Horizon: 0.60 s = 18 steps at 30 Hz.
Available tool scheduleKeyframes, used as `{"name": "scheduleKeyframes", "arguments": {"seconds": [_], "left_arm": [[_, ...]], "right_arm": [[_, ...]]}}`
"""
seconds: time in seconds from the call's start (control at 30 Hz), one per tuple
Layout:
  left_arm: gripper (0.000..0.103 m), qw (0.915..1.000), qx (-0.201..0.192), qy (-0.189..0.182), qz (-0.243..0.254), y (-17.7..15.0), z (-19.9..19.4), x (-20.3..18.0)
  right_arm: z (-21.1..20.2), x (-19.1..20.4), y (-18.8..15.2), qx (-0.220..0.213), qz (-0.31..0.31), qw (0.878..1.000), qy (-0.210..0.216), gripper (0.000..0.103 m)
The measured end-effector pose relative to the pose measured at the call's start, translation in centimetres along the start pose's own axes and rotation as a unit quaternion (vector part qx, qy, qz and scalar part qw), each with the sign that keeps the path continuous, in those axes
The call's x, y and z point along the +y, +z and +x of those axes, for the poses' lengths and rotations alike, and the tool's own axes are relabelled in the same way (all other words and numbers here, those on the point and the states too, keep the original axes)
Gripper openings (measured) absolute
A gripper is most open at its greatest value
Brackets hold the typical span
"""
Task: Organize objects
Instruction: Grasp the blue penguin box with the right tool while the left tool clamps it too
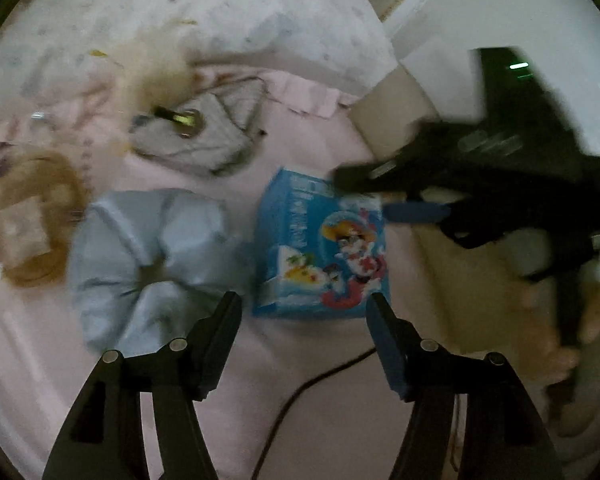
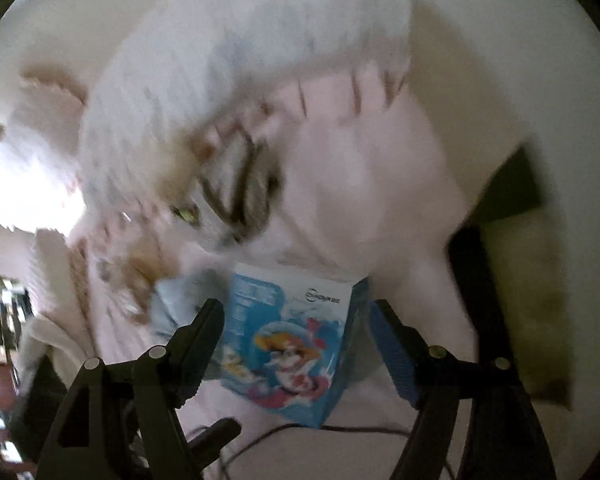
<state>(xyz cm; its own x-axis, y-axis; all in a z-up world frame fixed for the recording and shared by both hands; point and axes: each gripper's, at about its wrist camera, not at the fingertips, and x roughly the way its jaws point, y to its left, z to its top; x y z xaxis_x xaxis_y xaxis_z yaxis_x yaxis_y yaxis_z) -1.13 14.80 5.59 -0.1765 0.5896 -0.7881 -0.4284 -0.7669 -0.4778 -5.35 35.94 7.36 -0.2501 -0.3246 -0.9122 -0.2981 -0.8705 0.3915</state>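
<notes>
A small blue box (image 1: 320,248) printed with a cartoon figure lies on a pink bed sheet (image 1: 320,140), beside a pale blue scrunchie (image 1: 140,256). The right gripper (image 2: 296,312) straddles it, pads not visibly pressing; the left gripper (image 1: 304,304) hangs released. Motion blur smears the quilted pouch (image 1: 204,136) behind.

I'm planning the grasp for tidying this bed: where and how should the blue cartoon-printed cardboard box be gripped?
Probably across the two narrow side faces of the blue cartoon-printed cardboard box, coming from above. It lies on the pink bedsheet with those flat, parallel faces exposed, and the right gripper is already straddling them, jaws open and not yet pressing.
</notes>
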Motion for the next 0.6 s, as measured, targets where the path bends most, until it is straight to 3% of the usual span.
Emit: {"name": "scheduleKeyframes", "arguments": {"seconds": [0.07, 0.1, 0.13, 0.2, 0.3, 0.47, 0.6], "left_arm": [[0.067, 0.9996, 0.019, -0.010, 0.016, 0.6, 2.2, -0.2], [0.072, 0.9993, 0.030, -0.002, 0.024, 0.3, 3.2, -0.6], [0.086, 0.9990, 0.033, -0.016, 0.026, 0.3, 3.9, -0.7], [0.090, 0.9991, 0.031, -0.022, 0.021, 0.6, 4.8, -0.9], [0.089, 0.9989, 0.026, -0.008, 0.038, 1.0, 4.0, -2.4], [0.089, 0.9969, -0.026, -0.032, 0.067, 2.2, -0.6, -5.8], [0.089, 0.9880, -0.071, -0.045, 0.129, 4.6, -4.4, -10.9]], "right_arm": [[2.7, -0.8, -0.1, 0.038, 0.008, 0.999, 0.014, 0.078], [3.9, -1.5, -0.4, 0.053, 0.024, 0.998, 0.039, 0.089], [4.5, -2.3, -0.8, 0.057, 0.045, 0.996, 0.060, 0.093], [4.8, -3.7, -1.5, 0.041, 0.075, 0.992, 0.091, 0.093], [3.6, -4.0, -1.9, 0.024, 0.082, 0.992, 0.098, 0.090], [-3.3, -0.9, -2.4, -0.050, 0.026, 0.996, 0.073, 0.089], [-10.9, 1.2, -2.5, -0.129, -0.019, 0.990, 0.049, 0.089]]}}
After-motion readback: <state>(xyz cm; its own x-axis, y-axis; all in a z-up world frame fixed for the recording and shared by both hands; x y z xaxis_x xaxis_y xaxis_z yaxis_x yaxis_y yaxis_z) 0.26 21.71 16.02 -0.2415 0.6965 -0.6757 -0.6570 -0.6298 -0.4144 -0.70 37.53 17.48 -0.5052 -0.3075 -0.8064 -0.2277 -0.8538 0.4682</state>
